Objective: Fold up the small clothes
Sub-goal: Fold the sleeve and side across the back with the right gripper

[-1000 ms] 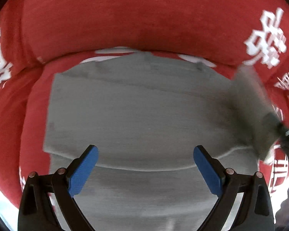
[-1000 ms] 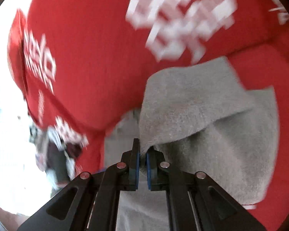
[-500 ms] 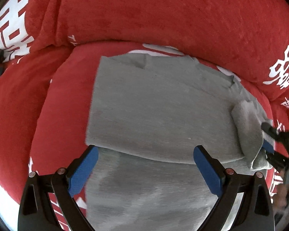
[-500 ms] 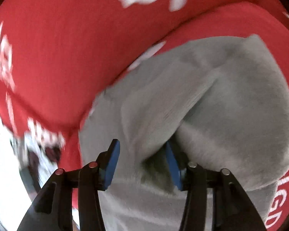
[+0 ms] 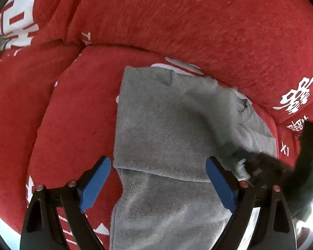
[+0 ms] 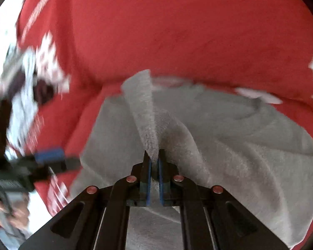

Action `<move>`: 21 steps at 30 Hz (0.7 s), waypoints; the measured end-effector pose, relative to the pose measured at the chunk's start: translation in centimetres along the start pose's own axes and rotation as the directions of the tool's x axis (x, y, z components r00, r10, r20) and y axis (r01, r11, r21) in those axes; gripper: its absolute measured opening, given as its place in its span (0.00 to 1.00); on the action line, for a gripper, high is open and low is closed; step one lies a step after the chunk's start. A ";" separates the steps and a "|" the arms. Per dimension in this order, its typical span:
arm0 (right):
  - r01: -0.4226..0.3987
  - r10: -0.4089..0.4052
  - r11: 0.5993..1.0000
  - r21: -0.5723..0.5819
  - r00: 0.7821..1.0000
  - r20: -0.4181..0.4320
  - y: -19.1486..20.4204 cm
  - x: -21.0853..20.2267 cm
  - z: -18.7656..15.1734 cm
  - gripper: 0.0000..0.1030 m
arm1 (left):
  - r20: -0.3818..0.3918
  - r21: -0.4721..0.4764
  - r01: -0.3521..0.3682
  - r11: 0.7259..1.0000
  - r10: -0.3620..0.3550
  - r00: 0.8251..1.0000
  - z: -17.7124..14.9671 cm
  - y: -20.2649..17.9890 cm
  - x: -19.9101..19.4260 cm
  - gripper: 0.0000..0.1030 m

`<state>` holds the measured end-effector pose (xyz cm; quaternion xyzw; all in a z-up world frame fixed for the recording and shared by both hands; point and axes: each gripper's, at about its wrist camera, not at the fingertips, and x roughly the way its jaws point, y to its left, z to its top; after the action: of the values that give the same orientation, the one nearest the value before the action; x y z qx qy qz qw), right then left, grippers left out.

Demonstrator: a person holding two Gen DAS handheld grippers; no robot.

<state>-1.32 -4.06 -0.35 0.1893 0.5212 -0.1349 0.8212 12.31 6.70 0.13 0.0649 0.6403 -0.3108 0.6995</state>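
A small grey fleece garment (image 5: pixel 167 129) lies partly folded on a red seat cushion (image 5: pixel 73 114). My left gripper (image 5: pixel 158 177) is open and empty, hovering over the garment's near folded edge. My right gripper (image 6: pixel 154 160) is shut on a raised ridge of the grey garment (image 6: pixel 229 137), pinching the cloth between its blue pads. The right gripper also shows blurred at the right edge of the left wrist view (image 5: pixel 258 166). The left gripper shows blurred at the left of the right wrist view (image 6: pixel 50 156).
A red back cushion (image 5: pixel 187 20) with white characters rises behind the seat. A second red seat cushion (image 5: pixel 14 95) lies to the left. A bright floor strip (image 6: pixel 2 31) shows at the far left of the right wrist view.
My right gripper opened over the cloth, then shut again on a ridge of the garment. The left gripper stayed open while its view shifted left, so the garment sits further right.
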 end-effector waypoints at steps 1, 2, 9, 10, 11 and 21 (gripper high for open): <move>0.017 -0.018 1.000 -0.014 0.999 -0.041 0.5 1.0 -0.5 0.11 | -0.007 -0.006 0.005 1.000 -0.005 1.000 0.0 0.1 0.3 0.91; 0.023 -0.024 1.000 -0.015 0.998 -0.057 0.5 1.4 -0.8 0.14 | -0.019 -0.015 0.015 1.000 -0.015 1.000 0.0 0.2 0.7 0.91; -0.054 0.063 0.990 0.130 0.996 -0.069 -2.3 -2.7 -4.7 0.44 | -0.074 -0.011 0.112 0.994 -0.112 0.991 -0.1 -1.9 2.6 0.91; -0.059 0.072 0.980 0.191 0.995 -0.064 -3.8 -3.7 -5.5 0.44 | -0.090 -0.011 0.133 0.991 -0.134 0.987 -0.1 -2.5 3.1 0.91; -0.061 0.078 0.965 0.254 0.995 -0.056 -5.0 -4.7 -6.4 0.44 | -0.104 -0.017 0.146 0.989 -0.147 0.984 -0.1 -2.8 3.6 0.91; -0.176 0.052 0.507 0.844 0.983 0.174 -20.4 -11.1 -17.0 0.44 | -0.111 -0.169 0.177 0.970 -0.197 0.974 1.4 -3.2 6.6 0.17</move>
<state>-28.20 -14.34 -0.25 0.5939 0.3205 -0.3313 0.6594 11.81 1.17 -4.80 -0.0319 0.7095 -0.3187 0.6277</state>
